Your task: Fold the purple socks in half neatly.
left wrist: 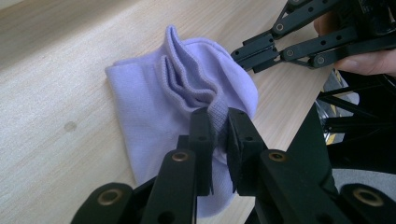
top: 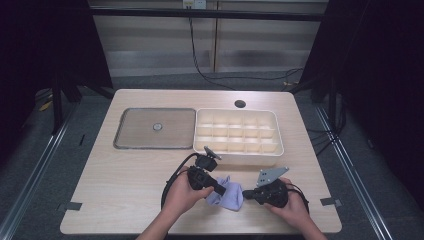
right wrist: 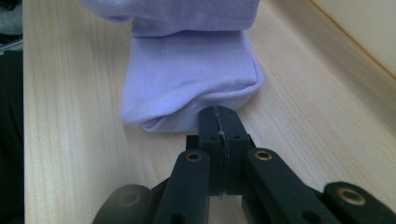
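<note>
A lilac sock point(top: 226, 196) lies folded and rumpled on the wooden table point(top: 125, 190) near its front edge, between my two grippers. My left gripper point(top: 220, 190) comes in from the left, and in the left gripper view point(left wrist: 219, 128) its jaws are shut on a ribbed fold of the sock point(left wrist: 149, 102). My right gripper point(top: 246, 194) points left at the sock's other side. In the right gripper view point(right wrist: 218, 119) its jaws are pressed together with their tips against the sock's point(right wrist: 191, 79) rounded edge. Whether any fabric is caught between them is hidden.
Behind the grippers stands a white box point(top: 238, 131) divided into several compartments. A flat grey tray point(top: 155, 128) with a small round disc in its middle lies to its left. A cable hole point(top: 240, 104) sits near the far edge. The front left of the table is bare wood.
</note>
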`<state>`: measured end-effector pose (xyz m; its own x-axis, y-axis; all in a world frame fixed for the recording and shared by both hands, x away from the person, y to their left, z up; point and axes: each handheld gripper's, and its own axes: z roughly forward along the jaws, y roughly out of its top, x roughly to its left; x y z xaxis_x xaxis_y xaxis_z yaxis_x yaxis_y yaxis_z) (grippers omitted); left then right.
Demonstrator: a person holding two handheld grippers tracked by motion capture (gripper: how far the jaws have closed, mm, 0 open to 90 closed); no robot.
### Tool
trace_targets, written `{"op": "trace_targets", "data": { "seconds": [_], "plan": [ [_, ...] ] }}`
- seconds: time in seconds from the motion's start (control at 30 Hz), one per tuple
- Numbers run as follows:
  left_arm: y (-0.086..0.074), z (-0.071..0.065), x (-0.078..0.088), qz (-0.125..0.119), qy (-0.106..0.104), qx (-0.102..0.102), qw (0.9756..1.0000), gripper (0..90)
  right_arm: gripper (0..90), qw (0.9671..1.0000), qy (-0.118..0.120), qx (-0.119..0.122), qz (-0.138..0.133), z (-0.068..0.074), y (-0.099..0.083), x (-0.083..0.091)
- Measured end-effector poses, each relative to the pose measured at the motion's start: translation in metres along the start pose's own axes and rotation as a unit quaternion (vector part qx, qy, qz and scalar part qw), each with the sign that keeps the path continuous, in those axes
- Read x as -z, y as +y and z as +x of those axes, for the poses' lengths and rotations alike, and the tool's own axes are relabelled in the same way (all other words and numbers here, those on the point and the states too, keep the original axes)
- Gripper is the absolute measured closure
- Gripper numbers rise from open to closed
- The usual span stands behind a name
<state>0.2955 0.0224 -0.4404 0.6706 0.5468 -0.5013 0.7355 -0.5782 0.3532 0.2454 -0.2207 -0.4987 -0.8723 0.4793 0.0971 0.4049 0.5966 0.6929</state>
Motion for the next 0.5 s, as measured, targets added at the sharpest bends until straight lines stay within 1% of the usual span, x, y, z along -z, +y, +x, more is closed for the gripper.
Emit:
{"op": "trace_targets", "data": {
  "seconds": [0.03,0.07,0.1,0.13,0.3,0.33,0.43,0.5],
  "plan": [
    [0.0,-0.002,-0.001,-0.008,0.001,0.01,0.9999,81.3,89.5,1.0,0.001,0.001,0.0,0.0,0.0,0.0],
    [0.001,0.0,-0.001,0.0,0.0,0.0,1.0,81.2,89.5,1.0,0.001,0.001,0.0,0.0,0.001,-0.001],
    [0.001,0.0,-0.002,0.001,-0.002,-0.001,1.0,81.2,89.5,1.0,0.002,0.004,0.001,0.0,0.001,-0.001],
    [0.001,-0.001,-0.004,-0.004,-0.002,0.001,1.0,81.2,89.5,1.0,0.002,0.003,0.002,0.0,0.001,-0.001],
    [0.002,-0.002,-0.009,0.001,-0.001,0.0,1.0,81.2,89.4,1.0,0.003,0.004,0.0,0.0,0.002,-0.002],
    [0.003,-0.001,-0.009,0.008,0.001,-0.006,0.9999,81.1,89.4,1.0,0.004,0.004,0.0,0.0,0.002,-0.002],
    [0.003,-0.002,-0.011,0.006,-0.001,-0.002,1.0,81.0,89.3,1.0,0.006,0.005,-0.001,0.0,0.001,-0.002],
    [0.004,-0.002,-0.011,0.008,0.0,-0.005,1.0,81.1,89.3,1.0,0.007,0.005,-0.001,0.0,0.001,-0.002]
  ]
}}
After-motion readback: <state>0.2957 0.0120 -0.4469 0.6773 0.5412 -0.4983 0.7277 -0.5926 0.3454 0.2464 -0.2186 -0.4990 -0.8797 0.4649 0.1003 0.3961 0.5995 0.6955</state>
